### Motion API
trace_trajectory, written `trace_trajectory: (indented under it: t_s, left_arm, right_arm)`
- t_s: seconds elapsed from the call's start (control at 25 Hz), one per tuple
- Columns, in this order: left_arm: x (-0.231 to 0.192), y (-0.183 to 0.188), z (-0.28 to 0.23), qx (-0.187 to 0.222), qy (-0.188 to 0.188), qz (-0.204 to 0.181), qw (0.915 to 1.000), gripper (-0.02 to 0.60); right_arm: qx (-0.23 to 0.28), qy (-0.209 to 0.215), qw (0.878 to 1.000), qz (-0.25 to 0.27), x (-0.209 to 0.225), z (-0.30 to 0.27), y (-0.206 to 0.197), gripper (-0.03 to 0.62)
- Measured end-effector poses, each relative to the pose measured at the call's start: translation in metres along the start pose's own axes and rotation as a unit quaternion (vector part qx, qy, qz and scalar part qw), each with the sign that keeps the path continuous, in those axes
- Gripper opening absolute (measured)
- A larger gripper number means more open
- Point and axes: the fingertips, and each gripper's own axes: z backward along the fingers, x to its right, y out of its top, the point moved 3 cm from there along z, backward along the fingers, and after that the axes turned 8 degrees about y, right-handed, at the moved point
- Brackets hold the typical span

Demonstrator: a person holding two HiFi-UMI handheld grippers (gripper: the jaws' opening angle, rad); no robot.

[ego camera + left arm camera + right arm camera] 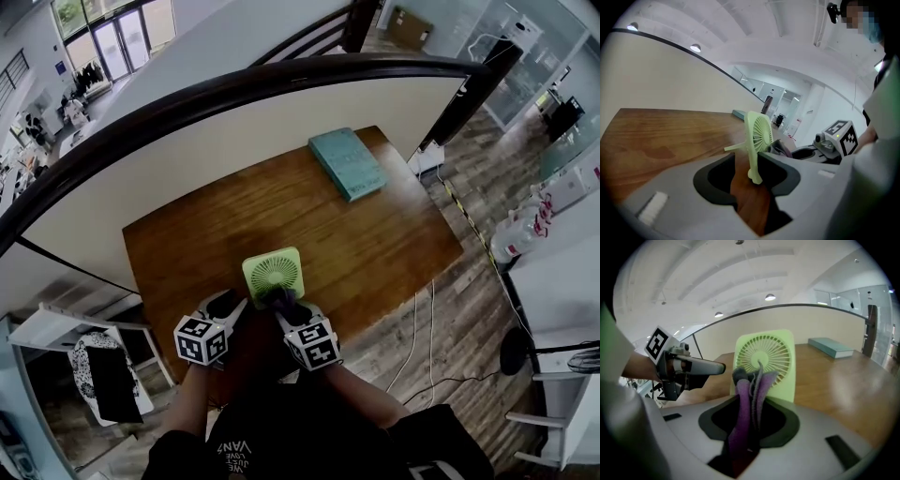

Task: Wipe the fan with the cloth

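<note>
Right gripper view: the right hand-held gripper (750,401) is clamped on a purple cloth (745,413), whose bunched upper end lies against the front grille of the green fan (764,362). In the left gripper view, the jaws of the left hand-held gripper (747,164) stand wide apart. The fan appears edge-on in the gap between them, with bare wood showing on its left side, so we read no grip there. We cannot tell whether the right-side jaw touches the frame.

In the head view, the fan stands upright near the front edge of the wooden counter (375,253), just ahead of both hand-held grippers. A teal book (347,162) lies well apart at the far corner.

We judge the wiping to be under way on the grille face. No view shows how much of that face is already clean, and the frame's edges, back and foot appear yet to be covered.

On writing, the fan and the book show no legible brand or title. The marker cubes (200,339) carry only black-and-white square patterns. The print on the person's dark shirt (234,450), upside down in the head view, reads "VANS" in its largest line, and the smaller lines are too small to read.
</note>
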Motion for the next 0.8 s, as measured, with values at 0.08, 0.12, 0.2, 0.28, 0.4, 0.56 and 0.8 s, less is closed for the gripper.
trace_trajectory:
  t_s: [0.08,0.12,0.2,0.28,0.4,0.56,0.8]
  left_arm:
    - [0.001,-0.001,-0.003,-0.002,-0.002,0.0,1.0,0.141]
    - [0.001,-0.001,-0.004,-0.003,-0.003,0.001,1.0,0.141]
    - [0.003,-0.002,-0.006,-0.005,-0.005,0.001,1.0,0.141]
    - [0.004,-0.002,-0.008,-0.006,-0.007,0.0,1.0,0.141]
    - [0.007,-0.003,-0.009,-0.008,-0.011,-0.001,0.9999,0.141]
    - [0.011,-0.003,-0.006,-0.008,-0.017,-0.004,0.9998,0.141]
    - [0.013,0.005,0.004,0.009,-0.021,-0.005,0.9997,0.14]
  right_arm:
    - [0.002,-0.018,1.0,-0.015,0.015,0.009,-0.004,0.11]
    - [0.004,-0.028,0.999,-0.022,0.023,0.015,-0.006,0.11]
    - [0.008,-0.049,0.998,-0.035,0.039,0.025,-0.009,0.11]
    - [0.012,-0.067,0.997,-0.047,0.053,0.033,-0.012,0.11]
    - [0.015,-0.096,0.993,-0.062,0.069,0.044,-0.016,0.11]
    - [0.018,-0.121,0.99,-0.075,0.077,0.052,-0.019,0.11]
    - [0.044,-0.128,0.988,-0.076,0.06,0.064,-0.008,0.11]
